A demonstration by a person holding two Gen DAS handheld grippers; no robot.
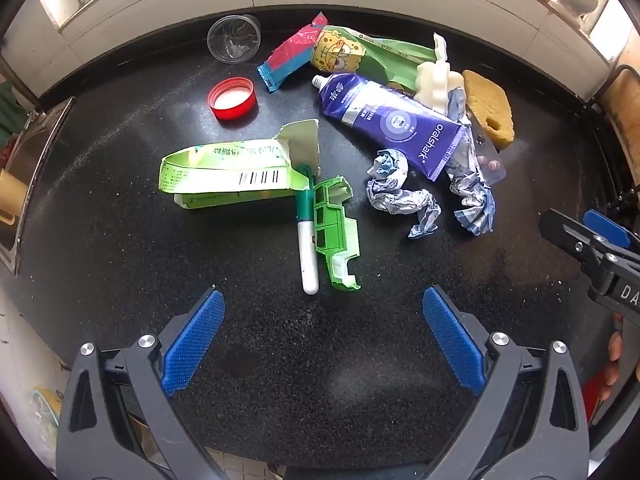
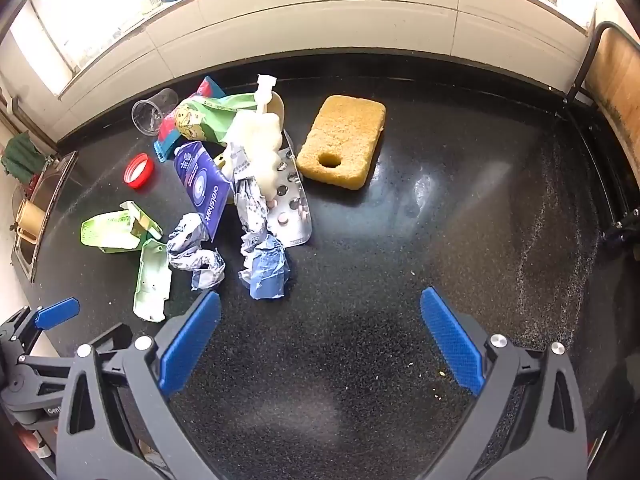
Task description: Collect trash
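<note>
Grippers both hover low over the black countertop (image 2: 400, 240), fingers spread wide and gripping nothing — the left gripper (image 1: 324, 344) just short of the marker pen (image 1: 307, 236), the right gripper (image 2: 320, 344) nearer the camera than the yellow sponge (image 2: 342, 142). Trash lies piled beside that sponge: one purple toothpaste tube (image 1: 390, 124), one blister pack (image 2: 290, 204) partly buried under crumpled paper, two blue-white paper wads (image 1: 400, 192), one red cap (image 1: 232, 98), one clear cup (image 1: 234, 38), one torn green carton (image 1: 236, 172). Print on the carton is too blurred to read.
</note>
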